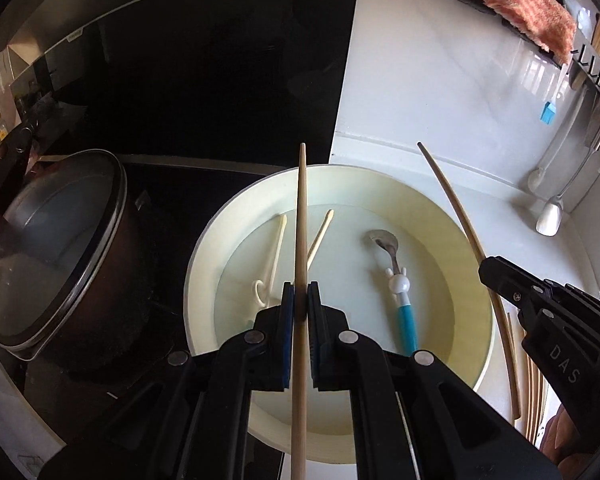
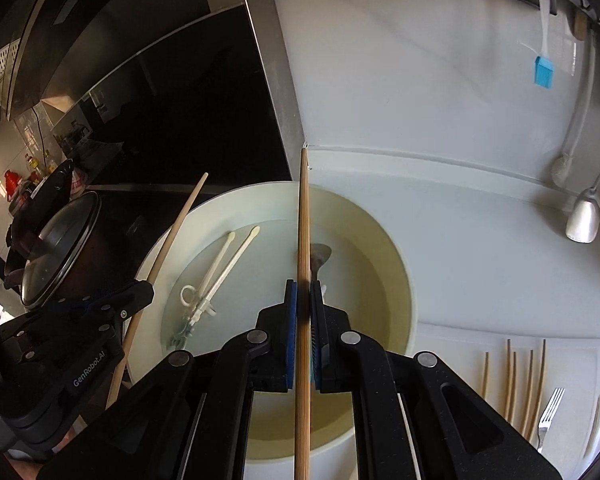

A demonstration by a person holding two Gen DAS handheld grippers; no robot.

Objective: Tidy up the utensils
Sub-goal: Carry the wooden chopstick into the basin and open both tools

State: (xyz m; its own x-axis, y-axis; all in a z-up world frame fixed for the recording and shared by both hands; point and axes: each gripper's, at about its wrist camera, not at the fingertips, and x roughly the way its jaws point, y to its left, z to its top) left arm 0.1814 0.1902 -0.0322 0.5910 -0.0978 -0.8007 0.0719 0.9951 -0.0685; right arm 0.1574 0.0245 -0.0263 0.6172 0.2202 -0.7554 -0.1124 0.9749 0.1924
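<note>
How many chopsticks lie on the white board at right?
5 wooden chopsticks lie side by side on the board, left of the fork. A pale stick near the frame edge may be another; I cannot tell.

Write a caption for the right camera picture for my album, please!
The right tool pinches one chopstick above a white bowl, while the left tool grips another chopstick.

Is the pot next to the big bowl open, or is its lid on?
Its lid is on. The pot is covered by a glass lid with a metal rim, beside the bowl.
</note>
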